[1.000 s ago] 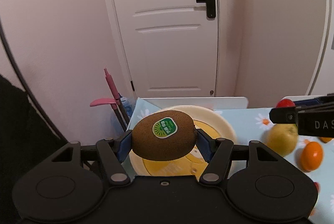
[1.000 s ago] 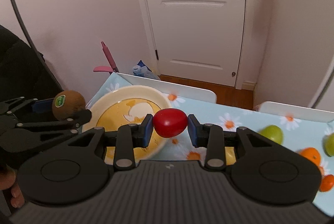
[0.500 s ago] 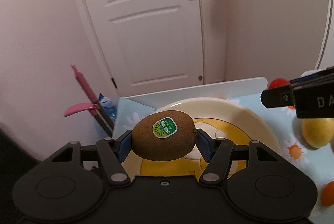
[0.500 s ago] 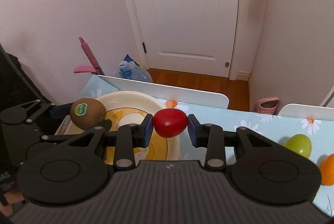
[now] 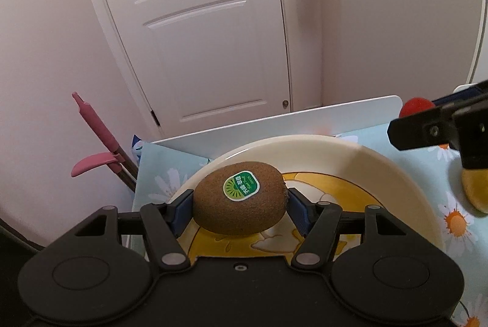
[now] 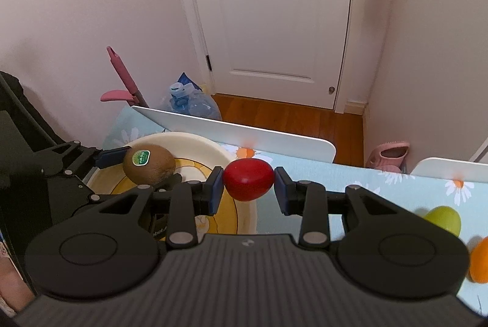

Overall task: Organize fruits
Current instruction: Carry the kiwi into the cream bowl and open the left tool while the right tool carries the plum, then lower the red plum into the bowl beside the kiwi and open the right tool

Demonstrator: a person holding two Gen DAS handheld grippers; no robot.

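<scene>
My left gripper (image 5: 241,206) is shut on a brown kiwi (image 5: 241,197) with a green sticker, held just over the near left part of the cream plate (image 5: 350,151). The kiwi (image 6: 148,163) and plate (image 6: 189,139) also show in the right wrist view. My right gripper (image 6: 247,185) is shut on a red tomato-like fruit (image 6: 248,179), held above the plate's right rim. That fruit (image 5: 416,106) peeks out at the right of the left wrist view.
A green fruit (image 6: 442,218) and an orange (image 6: 479,260) lie on the daisy tablecloth (image 6: 381,186) to the right. A yellow fruit (image 5: 475,189) lies right of the plate. White chair backs (image 6: 238,130) line the table's far edge. A water jug (image 6: 192,102) stands on the floor.
Both grippers moved forward and down toward the plate. The left gripper now holds the kiwi low over the plate. The right gripper still holds the red fruit.
</scene>
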